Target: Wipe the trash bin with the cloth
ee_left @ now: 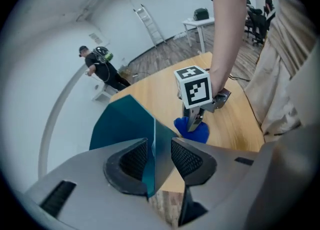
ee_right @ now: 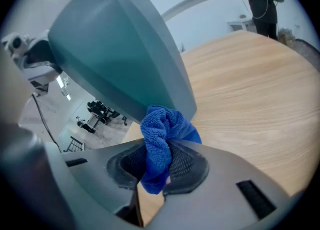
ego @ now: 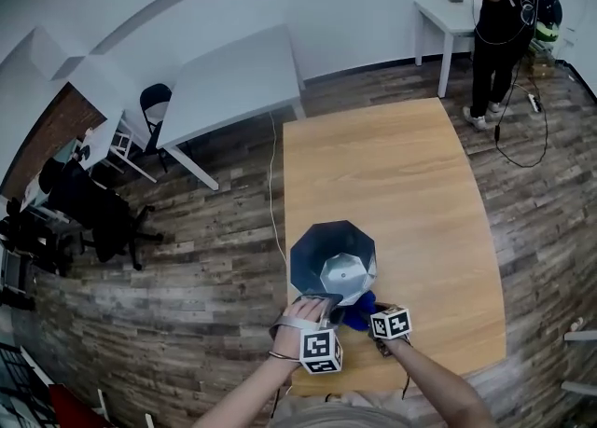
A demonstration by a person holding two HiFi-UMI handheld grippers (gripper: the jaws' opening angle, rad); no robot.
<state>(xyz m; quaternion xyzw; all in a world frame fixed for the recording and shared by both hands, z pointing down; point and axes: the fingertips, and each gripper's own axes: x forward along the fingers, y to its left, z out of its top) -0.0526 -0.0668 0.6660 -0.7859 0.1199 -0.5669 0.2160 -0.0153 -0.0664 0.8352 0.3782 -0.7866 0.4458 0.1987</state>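
A dark teal trash bin [ego: 331, 258] with a silver inside stands on the wooden table [ego: 392, 165] near its front edge, mouth toward the head camera. My left gripper [ego: 313, 303] straddles the bin's near rim. In the left gripper view the bin's thin wall [ee_left: 150, 144] runs between the two pads [ee_left: 190, 160] with a gap beside it, so the left gripper [ee_left: 159, 156] is open. My right gripper [ego: 367, 314] is shut on a bunched blue cloth [ego: 358, 310], low beside the bin's outer side. In the right gripper view the cloth [ee_right: 162, 129] touches the bin [ee_right: 115, 58].
A white table [ego: 233, 81] stands beyond the wooden one at the left, with black chairs [ego: 93, 212] on the wood floor further left. A person [ego: 504, 25] stands at a small white table [ego: 448, 16] far right. A cable [ego: 272, 184] runs along the table's left side.
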